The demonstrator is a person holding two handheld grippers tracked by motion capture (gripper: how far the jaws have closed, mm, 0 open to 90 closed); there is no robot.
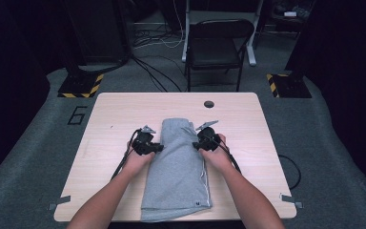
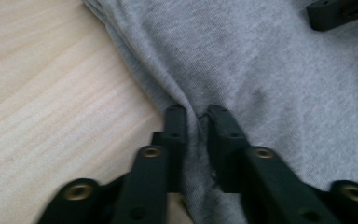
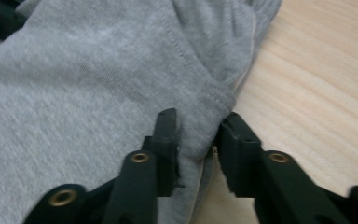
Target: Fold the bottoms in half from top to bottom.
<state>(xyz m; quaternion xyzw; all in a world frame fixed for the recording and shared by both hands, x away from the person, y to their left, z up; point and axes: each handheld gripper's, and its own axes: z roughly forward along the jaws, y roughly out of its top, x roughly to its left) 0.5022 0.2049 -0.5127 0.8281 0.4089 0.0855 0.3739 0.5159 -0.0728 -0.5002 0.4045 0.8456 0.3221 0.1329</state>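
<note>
Garment point(image 1: 177, 167) of grey knit, folded into a long strip, is lying along the middle of the wooden bench point(image 1: 109, 119), running from the near edge toward the far side. Left tool point(image 1: 159, 147) is gripping a pinched ridge of fabric at the strip's left edge, its jaws narrowly parted around the cloth point(image 2: 197, 126). Right tool point(image 1: 195, 145) is clasping the seamed right edge, the hem point(image 3: 200, 135) bunching between its jaws. Both hands point(image 1: 136, 160) are resting beside the strip.
</note>
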